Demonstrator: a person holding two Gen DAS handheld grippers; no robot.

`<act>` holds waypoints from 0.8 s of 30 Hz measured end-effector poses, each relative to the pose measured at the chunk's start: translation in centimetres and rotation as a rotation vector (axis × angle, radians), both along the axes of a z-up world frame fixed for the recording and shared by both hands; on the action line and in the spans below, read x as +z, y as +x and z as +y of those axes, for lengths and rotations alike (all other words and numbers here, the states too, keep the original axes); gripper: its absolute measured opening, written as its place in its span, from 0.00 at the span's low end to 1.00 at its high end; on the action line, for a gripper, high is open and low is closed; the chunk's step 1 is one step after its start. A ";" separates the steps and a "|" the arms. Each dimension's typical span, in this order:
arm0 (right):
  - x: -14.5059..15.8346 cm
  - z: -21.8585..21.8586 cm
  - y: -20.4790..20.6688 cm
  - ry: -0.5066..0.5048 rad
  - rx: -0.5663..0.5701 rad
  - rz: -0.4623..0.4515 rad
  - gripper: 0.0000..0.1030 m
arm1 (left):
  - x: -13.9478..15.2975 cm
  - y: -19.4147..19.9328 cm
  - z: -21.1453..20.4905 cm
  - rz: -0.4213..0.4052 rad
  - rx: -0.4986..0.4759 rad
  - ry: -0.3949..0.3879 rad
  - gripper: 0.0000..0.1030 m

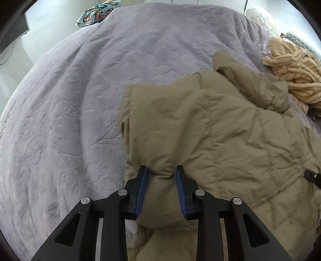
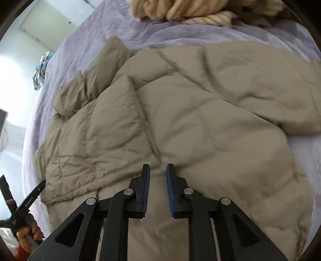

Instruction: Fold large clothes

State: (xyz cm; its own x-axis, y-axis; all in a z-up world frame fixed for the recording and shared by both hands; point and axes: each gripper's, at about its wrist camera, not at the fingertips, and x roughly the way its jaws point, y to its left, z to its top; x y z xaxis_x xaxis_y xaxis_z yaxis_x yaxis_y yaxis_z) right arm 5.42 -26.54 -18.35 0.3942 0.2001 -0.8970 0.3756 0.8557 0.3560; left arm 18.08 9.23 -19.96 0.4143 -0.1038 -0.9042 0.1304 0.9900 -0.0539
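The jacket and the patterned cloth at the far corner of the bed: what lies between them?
Only bare lilac blanket lies between the jacket and the patterned cloth, seen in the left wrist view.

Jacket (image 1: 210,128) on the blanket (image 1: 70,110), knit heap (image 1: 295,74) at its two o'clock, printed cloth (image 1: 94,14) at eleven o'clock on the far edge, left gripper (image 1: 161,172) on the jacket's near fold.

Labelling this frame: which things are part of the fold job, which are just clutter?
In the job:
- tan quilted jacket
- left gripper, fingers pinching a fold of the jacket
- right gripper

Lying about:
- cream striped knit
- blue patterned cloth
- lilac bedspread
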 end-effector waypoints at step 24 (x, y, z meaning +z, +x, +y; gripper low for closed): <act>1.1 -10.6 -13.5 0.263 -0.262 -0.015 0.54 | 4.8 -10.7 -16.2 0.096 -0.191 -0.095 0.73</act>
